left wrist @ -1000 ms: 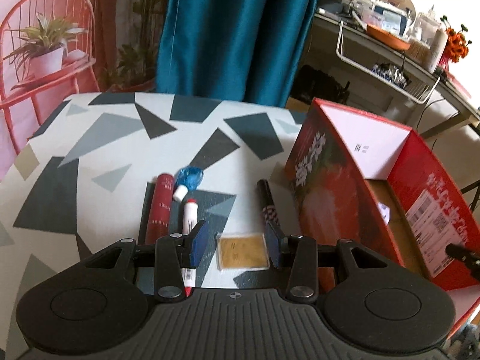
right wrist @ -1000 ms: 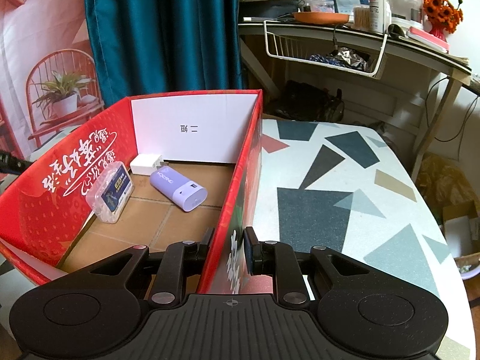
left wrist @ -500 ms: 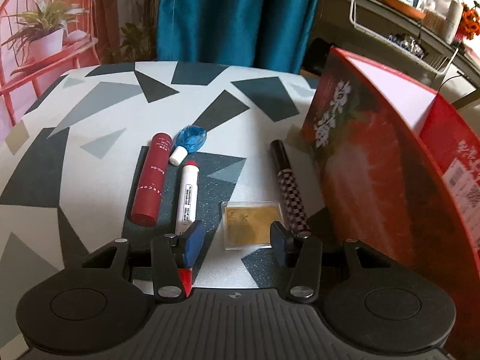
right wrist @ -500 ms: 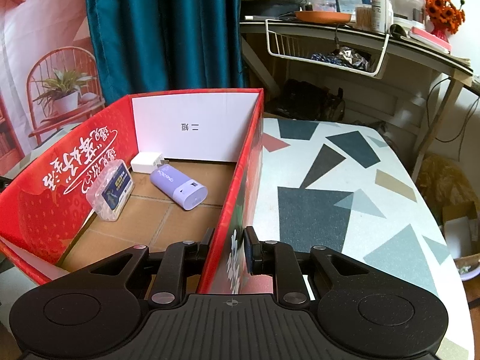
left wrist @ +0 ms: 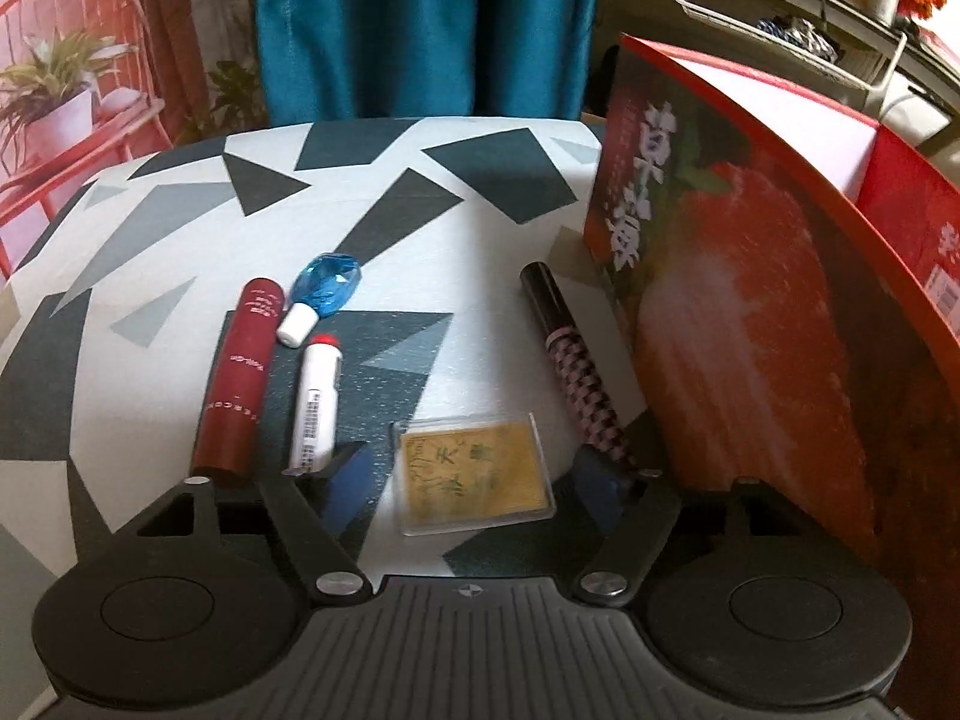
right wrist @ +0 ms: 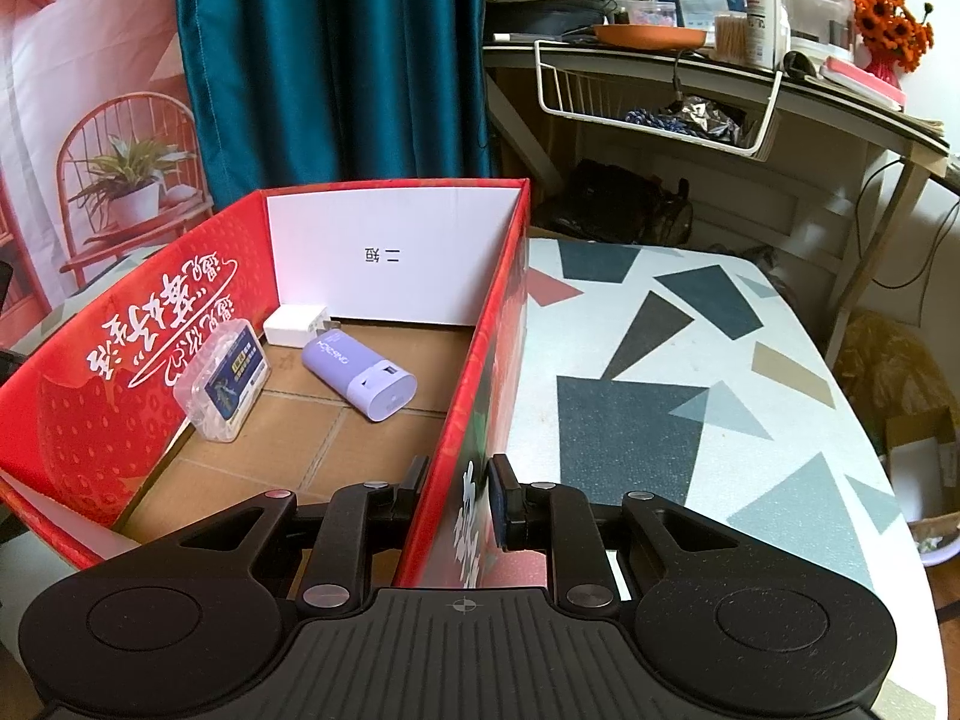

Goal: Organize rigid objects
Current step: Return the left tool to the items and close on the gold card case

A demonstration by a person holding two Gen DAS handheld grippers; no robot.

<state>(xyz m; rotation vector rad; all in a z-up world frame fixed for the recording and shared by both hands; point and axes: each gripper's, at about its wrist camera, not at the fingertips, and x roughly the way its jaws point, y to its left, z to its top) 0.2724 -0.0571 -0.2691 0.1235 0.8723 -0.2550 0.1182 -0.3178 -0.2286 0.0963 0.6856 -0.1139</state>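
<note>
Pick-up step: left gripper [left wrist: 480, 468] jaws opening astride the gold card case [left wrist: 474, 474] flat on the bench beside the red box [right wrist: 480, 360], whose wall the right gripper [right wrist: 459, 489] clamps; next, likely lower and close.

Black ribbed grippers, blue-padded jaws.

Teal curtain [left wrist: 420, 30], orange flowers [right wrist: 891, 18], wire basket [right wrist: 660, 96]

Red box [right wrist: 90, 438] (strawberry print), lilac charger [right wrist: 360, 375].
</note>
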